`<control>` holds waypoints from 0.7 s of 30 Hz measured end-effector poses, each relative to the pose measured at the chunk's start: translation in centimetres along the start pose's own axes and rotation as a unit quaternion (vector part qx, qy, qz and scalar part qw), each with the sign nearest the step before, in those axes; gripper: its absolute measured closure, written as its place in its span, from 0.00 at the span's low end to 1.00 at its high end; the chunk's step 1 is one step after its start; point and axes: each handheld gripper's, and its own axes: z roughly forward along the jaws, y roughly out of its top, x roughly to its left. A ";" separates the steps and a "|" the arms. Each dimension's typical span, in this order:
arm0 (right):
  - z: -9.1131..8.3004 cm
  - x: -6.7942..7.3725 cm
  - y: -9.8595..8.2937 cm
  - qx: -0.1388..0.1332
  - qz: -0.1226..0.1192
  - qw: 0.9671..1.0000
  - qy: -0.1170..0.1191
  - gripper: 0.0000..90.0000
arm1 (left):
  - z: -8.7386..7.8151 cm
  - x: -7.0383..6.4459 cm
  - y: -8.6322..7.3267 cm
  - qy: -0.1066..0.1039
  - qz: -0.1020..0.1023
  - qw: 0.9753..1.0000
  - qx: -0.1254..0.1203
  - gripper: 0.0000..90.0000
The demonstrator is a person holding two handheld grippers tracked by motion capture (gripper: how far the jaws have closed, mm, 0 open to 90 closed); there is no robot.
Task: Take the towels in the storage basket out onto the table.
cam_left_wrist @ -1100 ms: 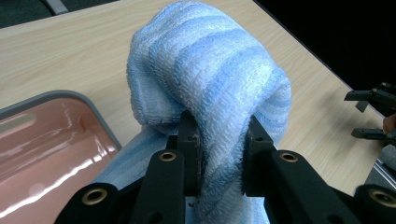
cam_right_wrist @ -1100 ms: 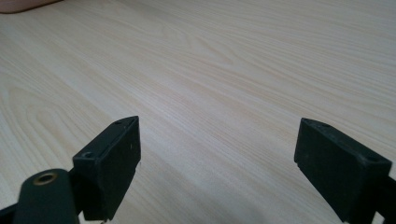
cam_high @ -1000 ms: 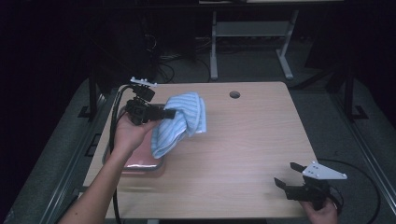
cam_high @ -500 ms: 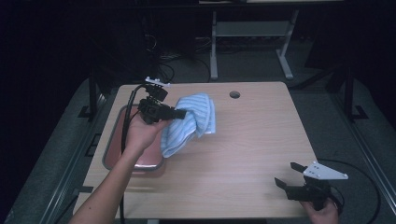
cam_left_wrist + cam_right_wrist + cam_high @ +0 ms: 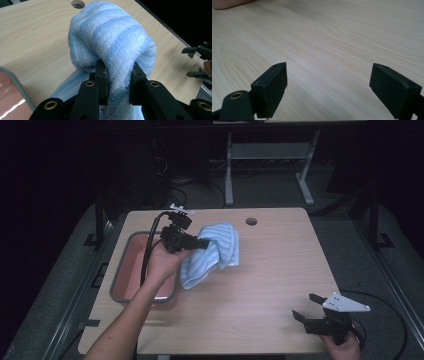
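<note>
We find the left gripper clenched on a fold of the light-blue striped terry towel, its jaws biting a thick gather so the cloth hangs bunched rather than spread. The towel is held above the pale wood-grain table, just right of the grey-rimmed pink plastic tub, its lower end near or touching the table (we cannot tell which). We judge the mid-fold pinch suits carrying, not laying flat. The right gripper rests at the near right corner, well apart, jaws spread and empty over bare table, which we take as waiting to assist.
</note>
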 end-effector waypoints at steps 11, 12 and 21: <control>-0.2 -0.2 0.0 -0.003 -0.001 1.000 0.001 0.16 | 2.5 -0.9 0.6 -0.004 0.006 1.000 0.014 0.82; -0.2 -0.2 0.0 -0.004 -0.001 1.000 0.001 0.16 | 2.6 -0.9 0.6 -0.005 0.008 1.000 0.017 0.82; 0.0 -0.1 0.1 -0.004 -0.003 1.000 0.004 0.16 | 4.2 -1.3 0.9 -0.013 0.008 1.000 0.023 0.82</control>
